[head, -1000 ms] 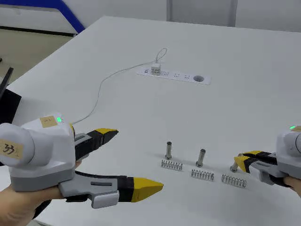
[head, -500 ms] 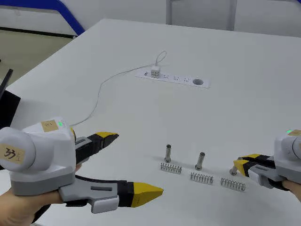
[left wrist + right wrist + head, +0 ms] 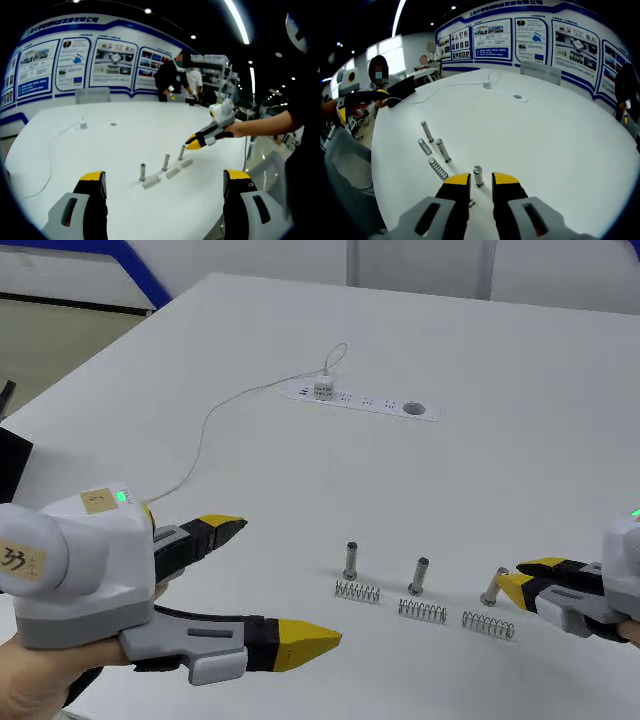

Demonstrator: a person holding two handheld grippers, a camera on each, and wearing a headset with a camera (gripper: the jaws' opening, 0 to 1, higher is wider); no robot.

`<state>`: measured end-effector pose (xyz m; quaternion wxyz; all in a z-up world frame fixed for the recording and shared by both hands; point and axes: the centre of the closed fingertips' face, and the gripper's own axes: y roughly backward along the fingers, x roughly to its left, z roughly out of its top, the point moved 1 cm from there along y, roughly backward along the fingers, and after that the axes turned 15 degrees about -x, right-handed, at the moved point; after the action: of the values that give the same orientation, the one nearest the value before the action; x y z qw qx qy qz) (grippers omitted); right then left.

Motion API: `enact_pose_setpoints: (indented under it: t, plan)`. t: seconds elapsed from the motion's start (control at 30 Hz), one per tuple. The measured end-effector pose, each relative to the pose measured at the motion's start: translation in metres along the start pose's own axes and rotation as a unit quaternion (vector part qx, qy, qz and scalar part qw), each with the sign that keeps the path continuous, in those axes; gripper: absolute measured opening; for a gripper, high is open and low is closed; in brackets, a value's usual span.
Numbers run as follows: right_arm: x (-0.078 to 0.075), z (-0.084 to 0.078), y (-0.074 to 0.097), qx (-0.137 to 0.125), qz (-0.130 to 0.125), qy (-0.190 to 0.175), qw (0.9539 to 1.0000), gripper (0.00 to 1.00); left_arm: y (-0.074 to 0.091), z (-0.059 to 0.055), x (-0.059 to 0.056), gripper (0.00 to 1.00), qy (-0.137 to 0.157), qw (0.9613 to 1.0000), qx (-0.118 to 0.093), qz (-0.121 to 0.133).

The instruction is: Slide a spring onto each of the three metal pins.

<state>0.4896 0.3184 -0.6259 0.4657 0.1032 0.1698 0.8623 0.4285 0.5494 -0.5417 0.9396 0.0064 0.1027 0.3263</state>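
Three metal pins stand in a row on the white table: left pin (image 3: 351, 560), middle pin (image 3: 419, 575) and right pin (image 3: 493, 586), which leans a little. A spring lies in front of each: left spring (image 3: 358, 591), middle spring (image 3: 422, 611), right spring (image 3: 488, 625). My right gripper (image 3: 516, 578) is at the right pin. In the right gripper view, my right gripper (image 3: 481, 181) has its jaws a narrow gap apart and the pin (image 3: 478, 176) stands between the tips with no contact visible. My left gripper (image 3: 270, 582) is wide open and holds nothing, left of the row.
A white power strip (image 3: 360, 401) with a plugged adapter and a thin cable (image 3: 205, 430) lies farther back on the table. The table's near edge runs just under the springs. In the left gripper view people stand beyond the table, by wall posters.
The head camera has shifted a little. Both grippers, the pins and the springs hold about the same places relative to each other.
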Motion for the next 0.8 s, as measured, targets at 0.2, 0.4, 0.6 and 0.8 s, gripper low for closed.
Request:
enact_pose_setpoints:
  t: [0.2,0.4,0.6,0.8]
  plan:
    - [0.01,-0.025,0.009,0.03,0.058,0.006,0.9979,0.19,-0.003,-0.003,0.002,0.99,0.005,1.0,0.001,-0.001]
    - [0.025,-0.039,0.006,0.05,0.102,0.029,0.9932,0.22,-0.006,-0.006,0.003,0.99,0.007,1.0,0.006,-0.003]
    - [0.027,-0.046,-0.005,0.063,0.133,0.065,0.987,0.22,-0.006,-0.007,0.006,0.99,0.009,0.9999,0.009,-0.001]
    - [0.027,-0.052,-0.009,0.067,0.156,0.068,0.9832,0.21,-0.004,-0.009,0.007,0.99,0.009,0.9999,0.013,0.002]
